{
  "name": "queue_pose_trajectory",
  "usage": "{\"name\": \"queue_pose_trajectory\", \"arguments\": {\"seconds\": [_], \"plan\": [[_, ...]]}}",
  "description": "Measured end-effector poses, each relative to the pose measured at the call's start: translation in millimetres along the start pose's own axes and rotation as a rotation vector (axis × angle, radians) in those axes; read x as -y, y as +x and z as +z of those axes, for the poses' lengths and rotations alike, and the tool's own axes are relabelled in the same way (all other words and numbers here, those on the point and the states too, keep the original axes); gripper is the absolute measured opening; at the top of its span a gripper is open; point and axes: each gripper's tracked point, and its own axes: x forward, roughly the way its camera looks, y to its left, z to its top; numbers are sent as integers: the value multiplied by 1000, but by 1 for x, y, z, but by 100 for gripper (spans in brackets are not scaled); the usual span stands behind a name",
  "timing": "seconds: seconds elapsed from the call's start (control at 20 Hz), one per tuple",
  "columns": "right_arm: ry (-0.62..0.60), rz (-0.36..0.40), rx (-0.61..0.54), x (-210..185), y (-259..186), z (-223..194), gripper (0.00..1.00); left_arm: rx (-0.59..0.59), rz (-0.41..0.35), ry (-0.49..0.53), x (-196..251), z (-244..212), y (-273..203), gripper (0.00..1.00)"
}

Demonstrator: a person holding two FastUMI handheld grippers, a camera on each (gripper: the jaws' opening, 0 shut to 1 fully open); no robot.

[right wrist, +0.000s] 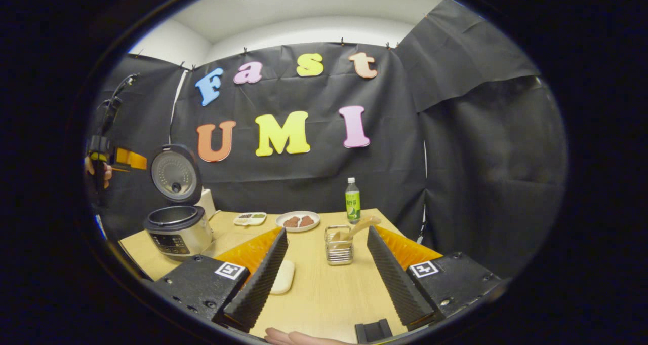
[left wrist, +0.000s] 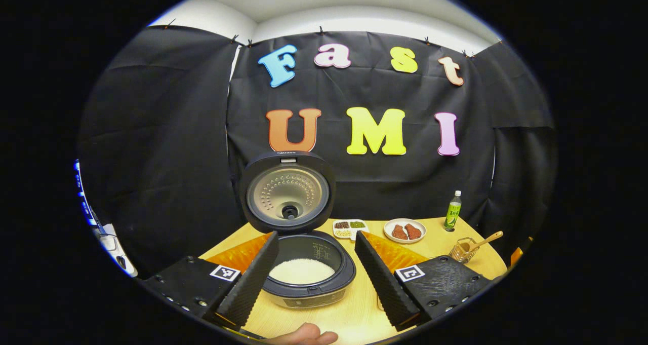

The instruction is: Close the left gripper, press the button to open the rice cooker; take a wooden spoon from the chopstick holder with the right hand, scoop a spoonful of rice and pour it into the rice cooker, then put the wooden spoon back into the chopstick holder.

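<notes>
The rice cooker (left wrist: 309,279) stands open just beyond my left gripper (left wrist: 317,236), its lid (left wrist: 288,193) tipped upright and white rice (left wrist: 302,270) lying in the pot. My left gripper is open and holds nothing; its fingers frame the pot. The wire chopstick holder (left wrist: 462,251) sits at the right with the wooden spoon (left wrist: 485,241) leaning in it. In the right gripper view the holder (right wrist: 339,251) and spoon (right wrist: 358,227) stand just ahead of my right gripper (right wrist: 327,231), which is open and empty. The cooker (right wrist: 178,228) is at the left, with my left gripper (right wrist: 114,158) raised beside it.
A plate of meat (right wrist: 298,220), a small divided tray (right wrist: 250,218) and a green bottle (right wrist: 353,199) stand at the back of the wooden table (right wrist: 324,294). A white oblong thing (right wrist: 282,276) lies by my right gripper's left finger. Black cloth walls the booth.
</notes>
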Motion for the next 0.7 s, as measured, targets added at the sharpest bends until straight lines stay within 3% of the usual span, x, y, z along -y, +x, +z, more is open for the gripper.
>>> {"name": "queue_pose_trajectory", "arguments": {"seconds": [0.05,0.1,0.15,0.2,0.25,0.3,0.35,0.4,0.55,0.6,0.65,0.7], "plan": [[5,-2,-9,2,3,-4,100,7,-1,-2,1,0,-7,87],[9,-4,-15,5,6,-7,99,16,-5,-3,2,1,-14,87],[15,-9,-17,8,9,-9,100,28,-14,-1,4,3,-21,96],[22,-22,-24,13,13,-12,100,32,-35,7,8,2,-30,96],[28,-20,-26,13,18,-14,99,33,-53,22,12,-2,-41,87],[31,-17,-25,12,23,-16,98,42,-39,23,8,-5,-49,96],[33,-25,-27,15,29,-19,100,62,-25,19,5,-4,-58,88],[32,-33,-26,19,37,-22,100,80,-18,13,2,-5,-67,96],[21,-33,-62,23,60,-40,96,116,-45,-5,13,-18,-95,96],[17,-30,-82,25,72,-45,100,117,-57,-11,17,-24,-105,96],[8,-37,-105,28,83,-51,95,125,-64,-13,20,-27,-114,96],[8,-52,-110,36,95,-53,100,147,-51,-6,18,-27,-122,96]]}}
